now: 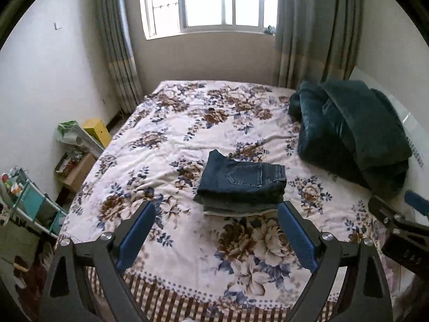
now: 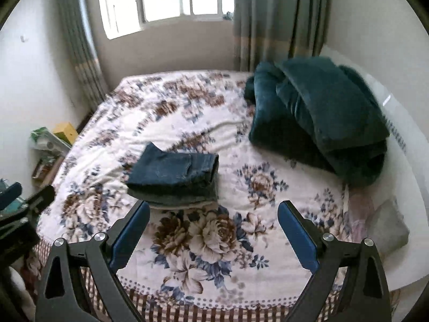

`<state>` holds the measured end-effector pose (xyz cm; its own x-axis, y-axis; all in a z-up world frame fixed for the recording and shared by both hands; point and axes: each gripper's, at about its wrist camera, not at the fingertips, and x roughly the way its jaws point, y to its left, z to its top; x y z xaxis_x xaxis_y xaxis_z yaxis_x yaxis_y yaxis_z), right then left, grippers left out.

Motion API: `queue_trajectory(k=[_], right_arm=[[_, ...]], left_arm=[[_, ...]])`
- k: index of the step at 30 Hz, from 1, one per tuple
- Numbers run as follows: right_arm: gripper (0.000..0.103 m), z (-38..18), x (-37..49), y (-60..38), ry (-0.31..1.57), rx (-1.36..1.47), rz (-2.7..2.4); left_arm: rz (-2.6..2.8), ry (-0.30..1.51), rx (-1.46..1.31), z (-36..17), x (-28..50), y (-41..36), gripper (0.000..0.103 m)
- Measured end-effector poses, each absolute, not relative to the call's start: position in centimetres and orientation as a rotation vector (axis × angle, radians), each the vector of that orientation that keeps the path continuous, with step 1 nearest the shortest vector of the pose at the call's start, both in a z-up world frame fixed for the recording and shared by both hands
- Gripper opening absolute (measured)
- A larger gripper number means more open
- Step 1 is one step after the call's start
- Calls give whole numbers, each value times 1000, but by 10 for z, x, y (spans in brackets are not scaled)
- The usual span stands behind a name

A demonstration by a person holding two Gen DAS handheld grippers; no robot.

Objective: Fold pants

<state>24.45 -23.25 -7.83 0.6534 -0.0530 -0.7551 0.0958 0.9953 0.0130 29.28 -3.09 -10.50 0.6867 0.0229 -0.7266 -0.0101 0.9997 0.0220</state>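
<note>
Nearest to us, our left claw [image 1: 215,228] hangs spread wide with nothing between its blue pads, and our right claw [image 2: 213,228] is likewise spread and empty; we judge both are held back above the near edge of the bed [image 1: 187,276] because no cloth needs gripping now. Just beyond the fingertips, the pants [image 1: 241,185] lie on the flowered bedspread as a compact stacked bundle, back pocket uppermost, edges roughly aligned, so the folding looks finished or nearly so to us. They sit in the middle of the bed, probably where the flat surface gave room to work. Farther off to the right, well apart from the pants, a dark green blanket [image 2: 319,118] is heaped near the wall, and behind everything the window [image 1: 211,0] stands between curtains.
</note>
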Motion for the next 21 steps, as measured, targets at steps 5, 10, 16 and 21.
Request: queue_trajectory(k=[5,10,16,21], right_arm=[[98,-19,190,-227,784,43,-38],[98,22,147,-217,753,30,-21],[98,55,109,-204,725,36,-10],[98,66,97,-198,730,68,10]], left_arm=[[13,774,13,-70,250,-31,93],[-1,737,19,-41,222,-26,93],[-1,717,0,-23,200,-15,93],[-6,693,28,-17,198,-13,93]])
